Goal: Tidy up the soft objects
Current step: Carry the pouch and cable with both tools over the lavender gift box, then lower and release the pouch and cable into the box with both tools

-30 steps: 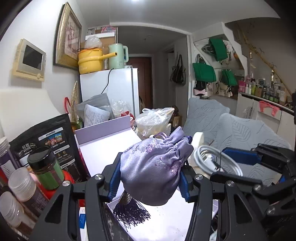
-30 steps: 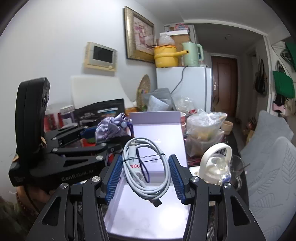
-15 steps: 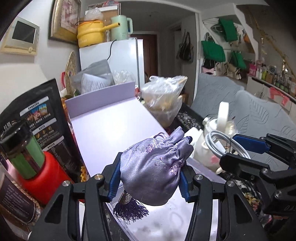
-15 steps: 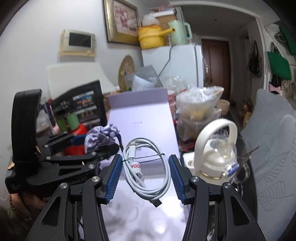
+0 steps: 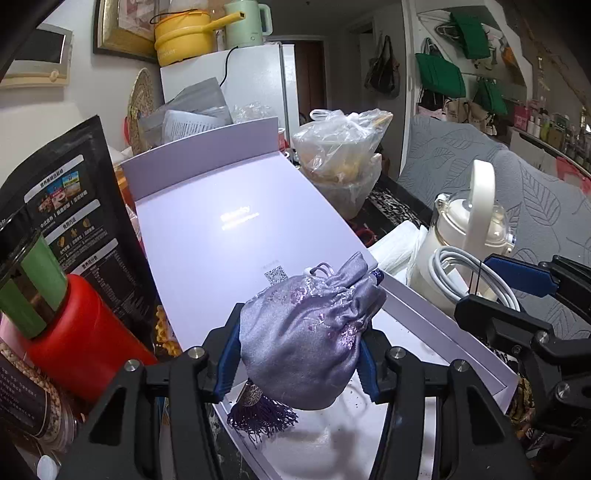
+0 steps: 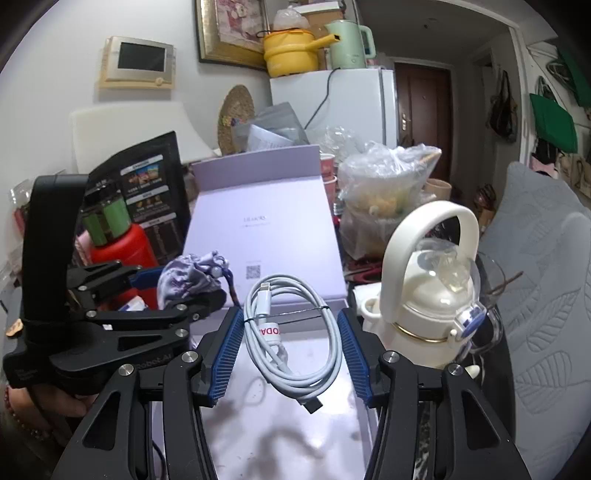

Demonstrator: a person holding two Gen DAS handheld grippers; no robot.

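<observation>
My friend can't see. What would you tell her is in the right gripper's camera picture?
The right gripper holds a coiled white cable over an open lavender box. Beside it, the left gripper holds a purple pouch.

A white fridge (image 6: 354, 107) is seen at the back, with a yellow pot (image 6: 291, 51) and a pale green kettle (image 6: 349, 44) set on top. A framed picture (image 6: 229, 33) and a small wall screen (image 6: 138, 59) are hung on the wall. On the desk, a black pouch (image 5: 70, 210) is stood upright beside a red jar (image 5: 74, 332) with a green-banded lid. A tied plastic bag (image 5: 341, 155) and a cream bottle (image 6: 436, 295) with a loop handle are placed to the right.
</observation>
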